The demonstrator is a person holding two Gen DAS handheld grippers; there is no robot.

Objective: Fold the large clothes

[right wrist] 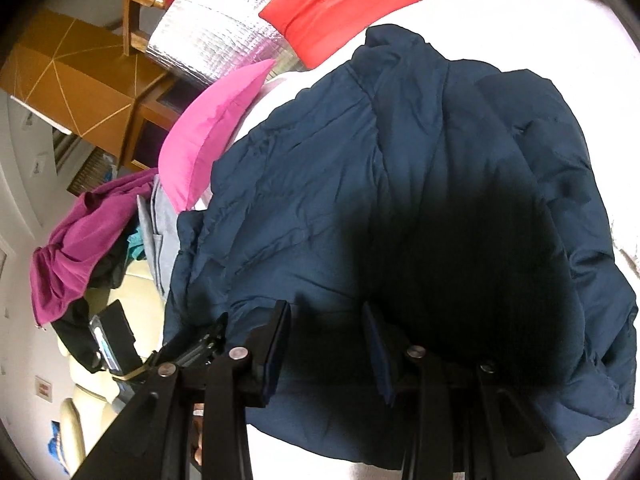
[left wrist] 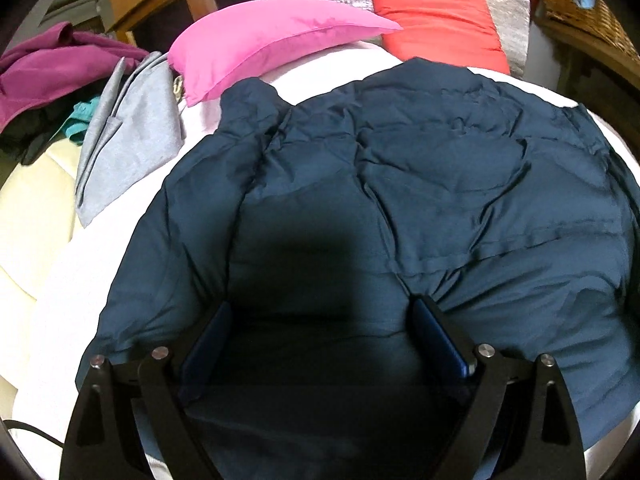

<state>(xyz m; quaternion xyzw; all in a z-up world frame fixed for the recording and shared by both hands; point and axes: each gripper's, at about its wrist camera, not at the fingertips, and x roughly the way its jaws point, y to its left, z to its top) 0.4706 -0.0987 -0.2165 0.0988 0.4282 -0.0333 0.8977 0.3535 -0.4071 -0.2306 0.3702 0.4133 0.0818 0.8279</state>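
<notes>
Honestly, the biggest worry is the bed itself: it's soft and white, so anything pressed down on it will sink and slide instead of creasing cleanly.

On top sits the navy puffer jacket, spread out with a sleeve lying along its left edge, looks like back side up, though I can't be sure. Puffy fill is springy, so my guess is any fold will pop back open unless it gets pressed flat. The slick shell could also slip out of a shallow pinch.

Next down, the pink pillow sits just beside the jacket's far left corner, and the red pillow is behind the far edge. Flip a sleeve too hard and it lands on one of them.

A grey garment lies near the left side, close enough to get dragged along if that sleeve is pulled outward. The purple cloth pile is well apart, no real risk.

The left gripper hovers wide open over the near hem, gripping nothing. The right gripper is parted more narrowly, also empty, above the near edge. Grabbing only the top layer would bunch it up.
</notes>
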